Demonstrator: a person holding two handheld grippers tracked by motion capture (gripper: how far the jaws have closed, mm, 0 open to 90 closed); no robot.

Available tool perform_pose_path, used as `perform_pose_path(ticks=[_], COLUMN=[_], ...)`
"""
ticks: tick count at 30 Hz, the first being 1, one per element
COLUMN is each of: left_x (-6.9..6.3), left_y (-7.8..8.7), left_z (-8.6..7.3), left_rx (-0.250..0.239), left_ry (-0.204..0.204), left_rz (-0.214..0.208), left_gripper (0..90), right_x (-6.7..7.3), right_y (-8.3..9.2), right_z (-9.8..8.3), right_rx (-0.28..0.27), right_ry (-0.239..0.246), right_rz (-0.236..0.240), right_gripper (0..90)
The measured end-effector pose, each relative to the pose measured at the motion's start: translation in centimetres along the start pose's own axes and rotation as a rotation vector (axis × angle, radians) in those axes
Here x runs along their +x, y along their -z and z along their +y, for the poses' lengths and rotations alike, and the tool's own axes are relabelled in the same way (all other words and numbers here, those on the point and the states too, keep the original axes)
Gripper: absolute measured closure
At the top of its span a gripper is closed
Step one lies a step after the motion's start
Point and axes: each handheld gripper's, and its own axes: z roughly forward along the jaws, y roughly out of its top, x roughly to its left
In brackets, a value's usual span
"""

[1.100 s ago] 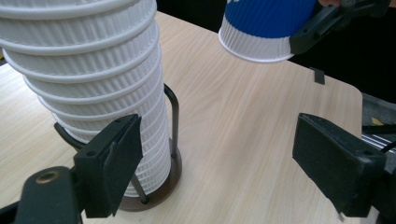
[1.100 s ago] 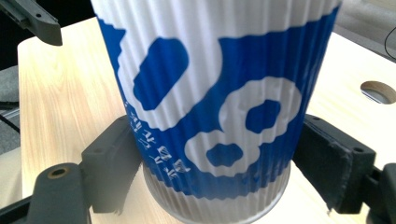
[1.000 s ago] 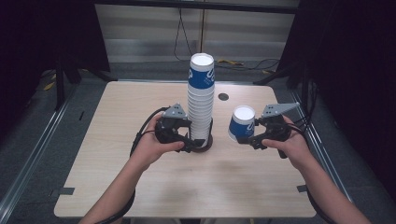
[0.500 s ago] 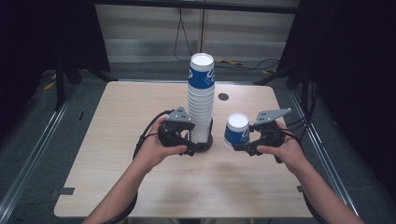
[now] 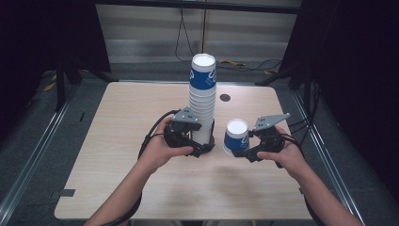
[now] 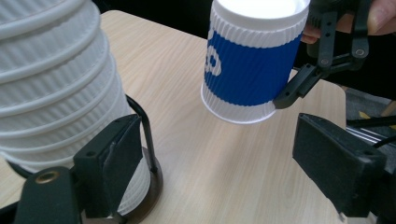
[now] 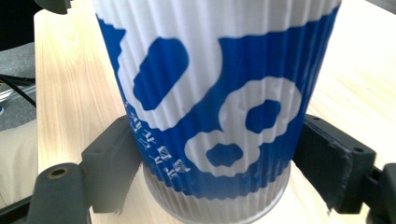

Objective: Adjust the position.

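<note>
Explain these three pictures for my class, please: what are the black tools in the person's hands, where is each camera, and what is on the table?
A person holds a two-jawed clamp in each hand. The top picture looks down from above; the other two come from small cameras riding on each clamp, looking along its jaws. On the wooden table stands a tall stack of cups, upside down, on a dark round base. The left hand-held gripper has one jaw against the stack's bottom, the other standing clear of it, so it is not clamped. The right hand-held gripper grips a single blue-and-white cup, also upside down and tilted, low over the table beside the stack.
</note>
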Motion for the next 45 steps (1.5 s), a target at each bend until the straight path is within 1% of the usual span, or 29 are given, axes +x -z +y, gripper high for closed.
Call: perform_pose_path(ticks=[3,4,6,7,16,19,27,28,31,36,37,38,41,45], left_x=[-0.2,-0.2,-0.4,-0.4,-0.7,-0.8,-0.8,-0.9,-0.9,-1.1,-1.1,-1.1,-1.2,-1.3], left_y=[-0.3,-0.4,-0.6,-0.7,-1.2,-1.5,-1.8,-1.9,-2.0,-2.1,-2.1,-2.2,-2.3,-2.6], left_z=[0.1,0.1,0.1,0.1,0.5,0.7,0.9,0.9,1.0,1.2,1.2,1.3,1.4,1.3], left_rx=[-0.003,0.009,0.005,0.011,0.013,0.019,0.025,0.026,0.032,0.014,0.014,0.024,0.033,0.041], left_ry=[-0.002,-0.004,-0.009,-0.011,-0.022,-0.037,-0.039,-0.038,-0.045,-0.045,-0.045,-0.054,-0.057,-0.054], left_rz=[-0.011,-0.01,-0.016,-0.018,-0.022,-0.028,-0.036,-0.044,-0.046,-0.047,-0.047,-0.049,-0.051,-0.051], left_gripper=[15.9,15.9,15.9,15.9,15.9,15.9,15.9,15.9,15.9,15.9,15.9,15.9,15.9,16.1], right_x=[0.1,0.1,0.1,0.2,0.5,0.6,0.9,0.9,1.3,1.7,1.8,1.9,2.1,2.3], right_y=[-0.2,-0.2,-0.3,-0.4,-0.9,-1.1,-1.7,-1.8,-2.1,-2.4,-2.5,-2.6,-2.9,-3.2], right_z=[-0.1,-0.2,-0.2,-0.2,-0.4,-0.5,-0.4,-0.4,-0.3,0.0,0.0,0.1,0.2,0.4], right_rx=[0.007,0.009,0.011,0.016,0.031,0.037,0.043,0.043,0.047,0.052,0.056,0.061,0.071,0.069], right_ry=[0.002,0.0,0.003,0.005,0.016,0.023,0.019,0.021,0.03,0.038,0.049,0.047,0.063,0.068], right_rz=[0.003,0.002,0.007,0.009,0.022,0.026,0.039,0.041,0.047,0.056,0.056,0.057,0.059,0.072], right_gripper=[18.6,18.6,18.6,18.6,18.6,18.6,18.5,18.6,18.6,18.6,18.5,18.6,18.5,18.5])
